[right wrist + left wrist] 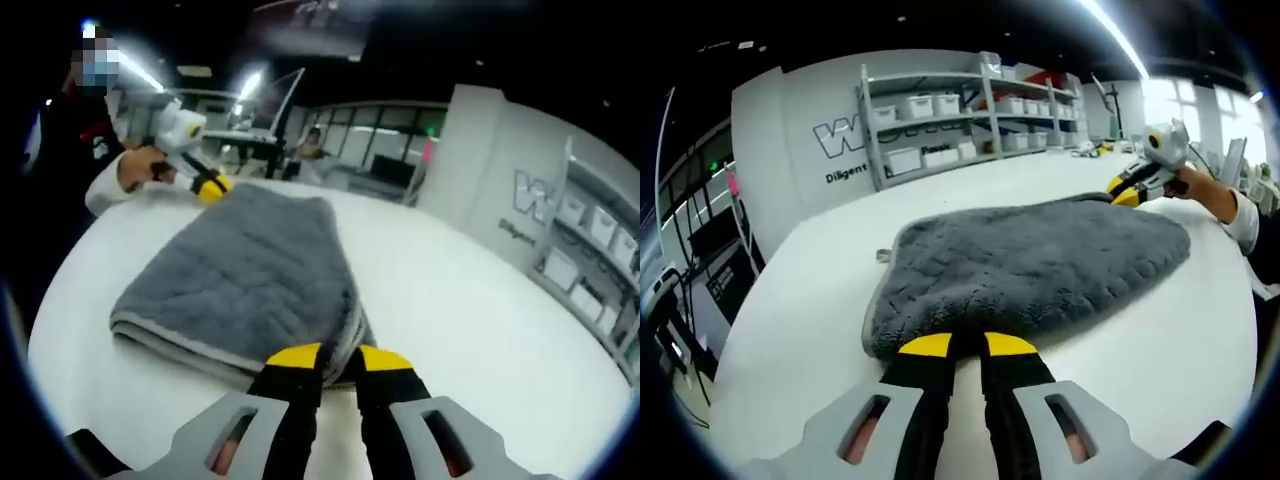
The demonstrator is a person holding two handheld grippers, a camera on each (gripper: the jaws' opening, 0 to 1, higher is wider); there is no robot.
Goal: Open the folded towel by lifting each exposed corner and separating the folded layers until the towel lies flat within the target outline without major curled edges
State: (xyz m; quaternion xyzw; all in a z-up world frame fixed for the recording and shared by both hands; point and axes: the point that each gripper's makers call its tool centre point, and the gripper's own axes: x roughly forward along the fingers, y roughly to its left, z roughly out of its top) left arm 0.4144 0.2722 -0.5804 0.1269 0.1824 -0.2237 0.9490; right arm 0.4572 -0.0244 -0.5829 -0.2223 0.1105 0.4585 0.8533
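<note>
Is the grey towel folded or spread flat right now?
Folded. In the right gripper view the towel shows stacked layers along its near edge on the white table, beside the right gripper.

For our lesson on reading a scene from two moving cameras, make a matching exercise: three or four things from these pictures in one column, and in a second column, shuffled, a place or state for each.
Column one:
1. Grey fluffy folded towel
2. Left gripper
3. Right gripper
4. White plastic storage bins

Column two:
A. On the metal shelves by the far wall
B. Lying on the round white table, layers stacked
C. Yellow tips at the towel's edge in the left gripper view
D. Yellow tips at a towel corner where the folded layers show

Pairs: 1-B, 2-C, 3-D, 4-A
</note>
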